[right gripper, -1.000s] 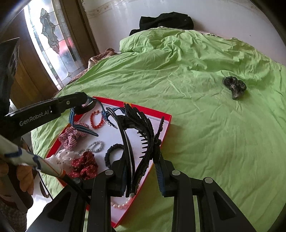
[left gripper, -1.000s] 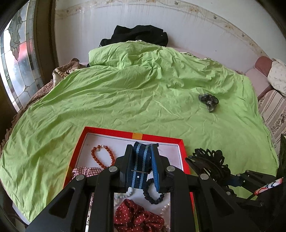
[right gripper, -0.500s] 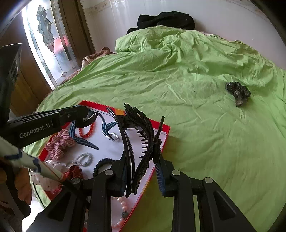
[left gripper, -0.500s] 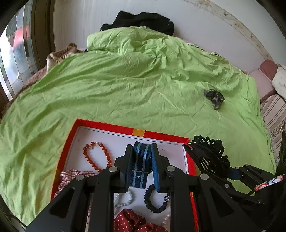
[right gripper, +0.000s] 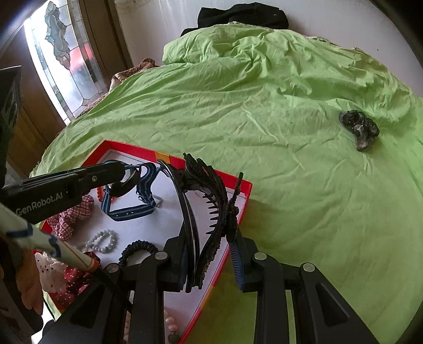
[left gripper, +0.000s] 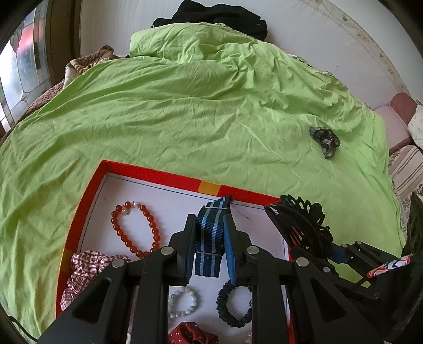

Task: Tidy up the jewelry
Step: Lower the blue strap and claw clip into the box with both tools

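A red-rimmed tray point(left gripper: 164, 177) with a white floor lies on the green bedspread; it also shows in the right wrist view point(right gripper: 244, 185). My left gripper point(left gripper: 210, 227) is shut on a blue striped watch strap point(left gripper: 208, 238), holding it over the tray's far part; the strap hangs down to the tray floor in the right wrist view point(right gripper: 132, 209). My right gripper point(right gripper: 208, 232) is shut on a black comb hair clip point(right gripper: 211, 201) above the tray's right rim. The tray holds a red bead bracelet point(left gripper: 134, 230), a checked scrunchie point(left gripper: 82, 272), a white bead bracelet point(left gripper: 183, 304) and a black coil tie point(left gripper: 232, 304).
A dark hair clip point(left gripper: 325, 137) lies loose on the bedspread point(left gripper: 185, 105) at the far right, also in the right wrist view point(right gripper: 359, 127). Black clothing point(left gripper: 219, 16) lies by the wall. A stained-glass window point(right gripper: 60, 60) is at left.
Both grippers have moved forward and lower over the tray with their loads. The watch strap's end now reaches the tray floor.
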Demonstrator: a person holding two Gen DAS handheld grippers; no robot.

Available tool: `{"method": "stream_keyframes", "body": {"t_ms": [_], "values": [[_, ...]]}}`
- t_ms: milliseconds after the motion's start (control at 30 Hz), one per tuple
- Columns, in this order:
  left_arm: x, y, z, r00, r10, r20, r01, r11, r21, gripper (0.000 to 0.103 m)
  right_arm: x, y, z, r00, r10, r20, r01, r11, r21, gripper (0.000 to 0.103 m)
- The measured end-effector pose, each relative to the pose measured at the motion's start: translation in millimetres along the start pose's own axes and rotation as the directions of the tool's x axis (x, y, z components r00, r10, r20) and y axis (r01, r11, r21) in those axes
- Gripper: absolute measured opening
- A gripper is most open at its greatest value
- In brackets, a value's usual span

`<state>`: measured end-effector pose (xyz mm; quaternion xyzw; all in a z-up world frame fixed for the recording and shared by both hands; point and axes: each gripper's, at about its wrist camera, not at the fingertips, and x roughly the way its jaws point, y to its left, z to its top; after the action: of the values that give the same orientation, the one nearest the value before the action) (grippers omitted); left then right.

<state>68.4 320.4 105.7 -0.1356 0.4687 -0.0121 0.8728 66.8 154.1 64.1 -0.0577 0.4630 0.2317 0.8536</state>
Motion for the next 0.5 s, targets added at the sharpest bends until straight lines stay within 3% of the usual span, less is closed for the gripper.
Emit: {"method": "stream_keyframes", "body": {"t_ms": [233,500], "values": [[-4.8,-2.2,-2.1,1.0,0.019,0.025,-0.019,1.0,0.002,0.019,2.0,-0.2,-0.7,1.0,0.003,-0.005,-0.003,1.0,0.005,0.03],[-53.1,-17.6,-1.5,0.992,0.02,0.127,-0.026,0.999,0.044,0.019,-18.1,3.1,1.2,0.999,0.021,0.033,-0.022,1.0,0.015,0.03]]}}
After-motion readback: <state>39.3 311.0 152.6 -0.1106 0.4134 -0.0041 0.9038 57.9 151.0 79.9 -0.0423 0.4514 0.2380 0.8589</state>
